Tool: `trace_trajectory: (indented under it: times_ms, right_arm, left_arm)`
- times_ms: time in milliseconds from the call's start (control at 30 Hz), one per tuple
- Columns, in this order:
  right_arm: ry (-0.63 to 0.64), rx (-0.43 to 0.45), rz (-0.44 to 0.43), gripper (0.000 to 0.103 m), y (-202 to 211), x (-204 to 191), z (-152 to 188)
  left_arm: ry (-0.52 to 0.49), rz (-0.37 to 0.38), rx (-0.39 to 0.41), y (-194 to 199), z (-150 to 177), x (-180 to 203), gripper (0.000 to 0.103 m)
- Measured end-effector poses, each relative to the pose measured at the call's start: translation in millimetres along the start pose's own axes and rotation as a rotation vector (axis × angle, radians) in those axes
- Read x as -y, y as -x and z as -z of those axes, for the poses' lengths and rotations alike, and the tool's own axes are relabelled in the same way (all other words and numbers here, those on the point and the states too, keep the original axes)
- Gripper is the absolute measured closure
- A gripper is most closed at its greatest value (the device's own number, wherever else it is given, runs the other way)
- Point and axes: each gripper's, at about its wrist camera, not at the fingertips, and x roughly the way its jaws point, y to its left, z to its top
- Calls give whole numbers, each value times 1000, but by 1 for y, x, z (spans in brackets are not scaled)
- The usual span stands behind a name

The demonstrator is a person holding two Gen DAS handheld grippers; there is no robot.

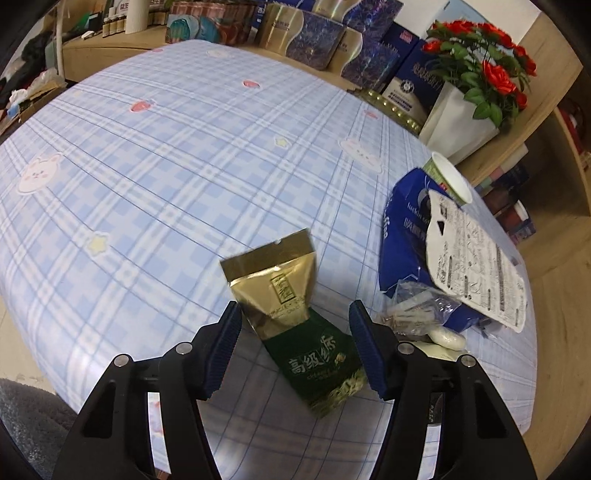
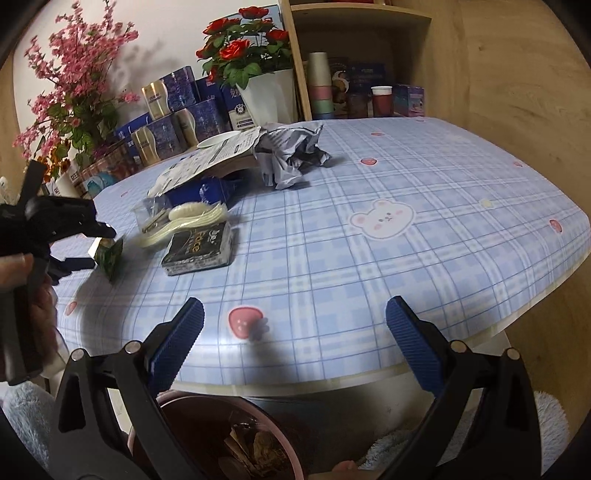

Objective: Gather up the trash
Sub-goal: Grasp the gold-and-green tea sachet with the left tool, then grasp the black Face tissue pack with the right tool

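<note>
A green and gold tea packet (image 1: 295, 317) lies on the blue checked tablecloth (image 1: 166, 166), between the fingers of my open left gripper (image 1: 295, 317), which do not touch it. The packet also shows in the right wrist view (image 2: 110, 258), next to the left gripper (image 2: 79, 243). My right gripper (image 2: 295, 325) is open and empty, over the table's near edge. Below it stands a pink-rimmed trash bin (image 2: 221, 435) with scraps inside. More trash lies on the table: a blue bag (image 1: 406, 236), a printed white sheet (image 1: 476, 258), a paper cup (image 1: 448, 177), crumpled paper (image 2: 291, 151), a black packet (image 2: 201, 249).
Boxes (image 1: 317, 33) and a white pot of red roses (image 1: 476, 81) stand along the table's far side. A wooden shelf (image 2: 354, 88) with cups stands behind the table. Pink flowers (image 2: 74, 85) are at the left. A clear wrapper and white pieces (image 1: 436, 325) lie by the blue bag.
</note>
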Motion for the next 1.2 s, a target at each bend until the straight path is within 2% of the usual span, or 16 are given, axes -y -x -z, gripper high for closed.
trace_trajectory:
  times_ms: [100,133,167,200,367,433,567,700,800,933,1200]
  right_arm:
    - [-4,5,-1,6,-1,1,-2]
    - [-4,6,-1,6,-1,1,-2]
    - [-4,5,-2,6,-2,1,-2]
    - [-3,3,-4,6,-3,0,-2]
    - [7,-11,-18,6,-6,-4,-2]
    - [24,-7,-19,6,-6,-7,-2]
    - [75,0,-16,6,-7,-17,-5]
    - [124,-1,-60,6,-14,-33,-19]
    - [214,-25,-95,6,-30,-57,-32]
    - [270,-59,-102,6,-55,-78,-43]
    - [243,-142,-63,6,-94,-98,-55]
  left_arm:
    - [-34,-15,11,-2,1,5,44]
    - [-42,-16,16,-2,2,5,47]
    - [-52,-26,21,-2,2,4,52]
    - [-62,-38,22,-2,2,3,67]
    - [-70,23,18,0,0,-8,74]
    - [-89,45,30,6,1,-14,85]
    - [-159,49,53,18,6,-17,87]
    - [-190,66,67,29,14,-24,88]
    - [-198,95,67,39,24,-31,88]
    - [-214,114,77,51,35,-38,88]
    - [-185,132,96,69,43,-55,88]
